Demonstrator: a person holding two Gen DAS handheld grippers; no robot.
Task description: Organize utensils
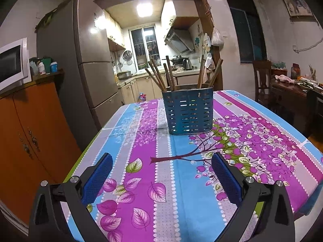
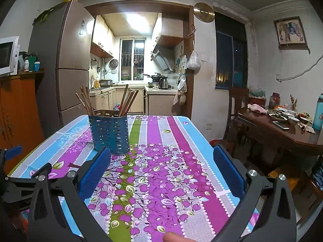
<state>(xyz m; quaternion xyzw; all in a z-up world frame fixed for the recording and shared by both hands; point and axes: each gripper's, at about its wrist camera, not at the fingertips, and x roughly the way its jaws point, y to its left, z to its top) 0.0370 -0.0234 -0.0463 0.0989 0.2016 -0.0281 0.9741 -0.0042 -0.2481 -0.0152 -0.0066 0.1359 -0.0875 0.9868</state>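
Blue ribbed pads on both grippers, nearest the lenses. Left gripper [image 1: 161,161]: jaws spread wide, nothing between them, only tablecloth [image 1: 141,181] showing in the gap. Right gripper [image 2: 161,155]: same, jaws wide apart and empty. A fingertip [image 2: 173,238] shows at the bottom edge of the right wrist view. The left tool's blue pad is just visible at the far left of that view, so the two tools sit side by side, low over the near end of the table.

Cloth between tools and holder: bare, floral, striped. No loose utensil lies on it in either view.

Further on, blue slotted holder [image 1: 188,111] stands upright on the cloth, straight ahead of the left gripper, left of centre for the right one. Wooden chopsticks [image 1: 159,74] stand in it in two bunches, one leaning left, one leaning right [image 1: 214,72], tops splayed.

Judgement: the sticks already sit in the holder. This fits a finished sort, or a point where the bunches are about to be regrouped; the pictures do not settle which.

If a stick is handled: pinch near the top, one at a time, lift straight along its lean. The holder looks light and may tip, so the other tool could steady its wall.

Beyond: fridge, kitchen doorway, a second table with dishes at right.
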